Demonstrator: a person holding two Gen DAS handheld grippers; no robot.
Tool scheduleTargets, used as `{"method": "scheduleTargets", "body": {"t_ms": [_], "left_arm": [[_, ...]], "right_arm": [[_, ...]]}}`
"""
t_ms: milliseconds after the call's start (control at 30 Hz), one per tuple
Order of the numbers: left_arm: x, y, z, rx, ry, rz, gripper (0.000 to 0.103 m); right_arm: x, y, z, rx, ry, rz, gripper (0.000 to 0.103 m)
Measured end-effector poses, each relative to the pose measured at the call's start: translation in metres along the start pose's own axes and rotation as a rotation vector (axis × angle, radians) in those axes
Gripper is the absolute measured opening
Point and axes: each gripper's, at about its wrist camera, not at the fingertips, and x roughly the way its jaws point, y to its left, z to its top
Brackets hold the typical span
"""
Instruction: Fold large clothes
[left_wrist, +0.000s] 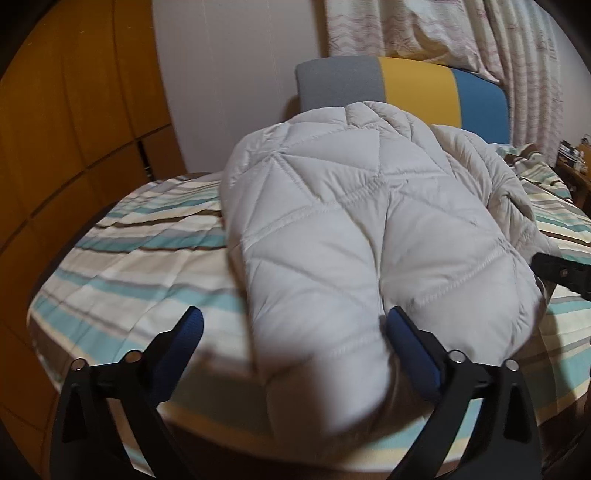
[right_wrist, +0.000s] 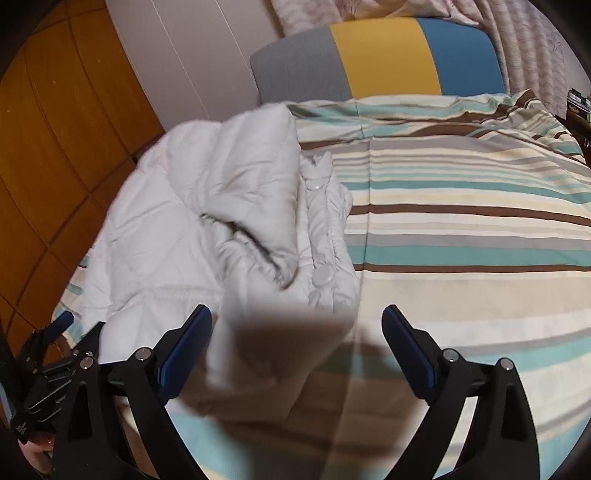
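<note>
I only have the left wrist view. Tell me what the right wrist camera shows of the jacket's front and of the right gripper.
Observer: The white quilted jacket shows its snap-button placket there, along the edge nearest the bare striped bedspread.
Operator: Report the right gripper.
Observer: The right gripper stands open; the jacket's near corner lies blurred between the fingers, with no pad pressing on it.
Operator: Say what sits right of the jacket.
Observer: Only striped bedspread, up to the grey, yellow and blue headboard.
Operator: Locate my gripper in that view.
Observer: The left gripper shows at the lower left edge, beside the jacket.
</note>
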Motion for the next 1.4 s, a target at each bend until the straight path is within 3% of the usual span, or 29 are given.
{"method": "scheduleTargets", "body": {"t_ms": [133,333,500,600,833,1033,1400], "left_arm": [[-0.018,0.0,-0.011,-0.036,0.05,-0.034,0.1],[-0.056,-0.01,-0.028,-0.045,0.07,-0.01,0.1],[-0.094,-0.008,-0.038,-0.067,0.023,-0.03,0.1],[-0.118,-0.007,-0.04,-0.073,-0.03,0.01,0.1],[-0.162,0.002,-0.046,-0.111,-0.104,0.009,0.1],[-0.178,0.012,-0.045,-0.152,-0.128,0.014,0.1],[-0.18,0.009,-0.047,-0.145,-0.124,-0.011,0.1]], "right_arm": [[-0.03,0.014,-0.011,-0.079,-0.037,-0.025,0.101],[-0.08,0.045,-0.035,-0.155,-0.095,-0.078,0.101],[-0.11,0.049,-0.051,-0.134,-0.12,-0.076,0.101],[-0.131,0.054,-0.061,-0.131,-0.136,-0.069,0.101],[-0.176,0.079,-0.081,-0.211,-0.191,-0.064,0.101],[-0.193,0.093,-0.089,-0.268,-0.232,-0.072,0.101],[-0.197,0.093,-0.09,-0.261,-0.228,-0.074,0.101]]}}
